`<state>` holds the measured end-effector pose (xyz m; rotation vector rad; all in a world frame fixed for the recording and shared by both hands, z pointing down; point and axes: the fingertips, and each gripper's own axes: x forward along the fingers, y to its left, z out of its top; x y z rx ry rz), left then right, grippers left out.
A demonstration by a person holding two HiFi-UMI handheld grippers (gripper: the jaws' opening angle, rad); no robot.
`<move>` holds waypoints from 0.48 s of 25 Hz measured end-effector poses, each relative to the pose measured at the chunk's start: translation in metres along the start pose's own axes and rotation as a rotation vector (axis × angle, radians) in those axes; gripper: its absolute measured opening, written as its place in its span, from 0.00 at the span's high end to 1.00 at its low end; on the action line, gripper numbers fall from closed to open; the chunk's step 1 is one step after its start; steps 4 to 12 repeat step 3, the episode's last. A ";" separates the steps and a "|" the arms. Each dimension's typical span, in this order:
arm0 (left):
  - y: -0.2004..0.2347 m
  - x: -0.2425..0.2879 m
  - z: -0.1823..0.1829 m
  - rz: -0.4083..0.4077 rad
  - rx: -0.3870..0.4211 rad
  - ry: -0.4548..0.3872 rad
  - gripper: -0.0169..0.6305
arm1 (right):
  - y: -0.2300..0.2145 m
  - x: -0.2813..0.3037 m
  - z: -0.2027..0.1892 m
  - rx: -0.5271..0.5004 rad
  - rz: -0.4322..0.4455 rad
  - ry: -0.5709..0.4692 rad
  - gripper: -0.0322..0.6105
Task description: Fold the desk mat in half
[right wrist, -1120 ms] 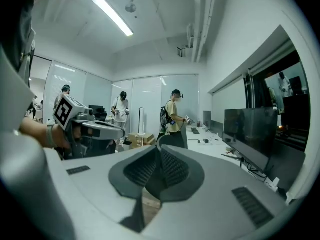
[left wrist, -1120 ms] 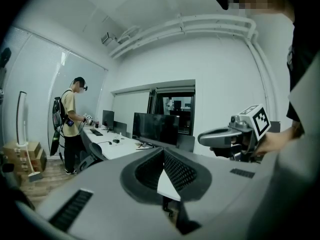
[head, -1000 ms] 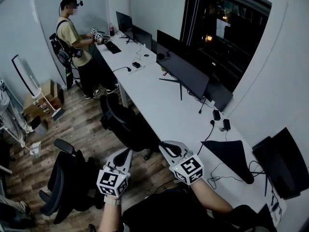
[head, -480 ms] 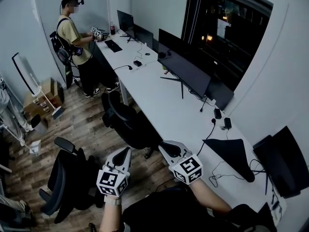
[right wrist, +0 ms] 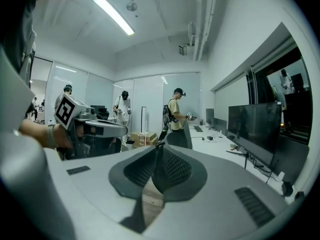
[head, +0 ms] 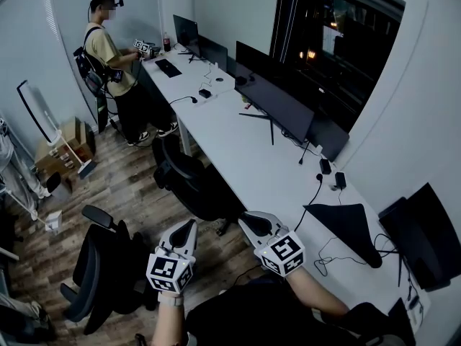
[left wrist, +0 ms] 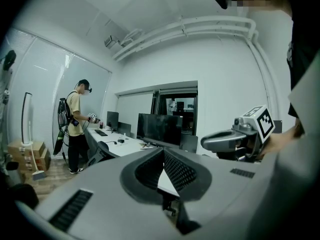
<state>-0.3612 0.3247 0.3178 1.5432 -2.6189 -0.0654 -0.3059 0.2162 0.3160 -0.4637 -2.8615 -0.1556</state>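
The dark desk mat [head: 347, 225] lies on the long white desk [head: 245, 150] at the right, one corner pointing toward the desk's near edge. Both grippers hang in front of the person's body, off the desk and to the left of the mat. My left gripper [head: 189, 226] is shut with nothing between its jaws, and its own view shows the tips [left wrist: 162, 152] closed together. My right gripper [head: 248, 218] is also shut and empty, with its tips [right wrist: 158, 147] meeting. Each gripper shows in the other's view: the right gripper [left wrist: 235, 139] and the left gripper [right wrist: 97, 128].
A row of monitors [head: 277, 107] stands along the back of the desk, with cables and small devices [head: 328, 175] near the mat. Black office chairs [head: 194, 186] [head: 101, 265] stand on the wooden floor. Another person [head: 108, 56] with grippers stands at the desk's far end.
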 end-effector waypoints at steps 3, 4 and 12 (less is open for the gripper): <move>-0.003 0.000 -0.003 -0.005 0.005 0.001 0.96 | 0.002 -0.002 -0.004 0.008 -0.001 0.000 0.89; -0.003 0.000 -0.003 -0.005 0.005 0.001 0.96 | 0.002 -0.002 -0.004 0.008 -0.001 0.000 0.89; -0.003 0.000 -0.003 -0.005 0.005 0.001 0.96 | 0.002 -0.002 -0.004 0.008 -0.001 0.000 0.89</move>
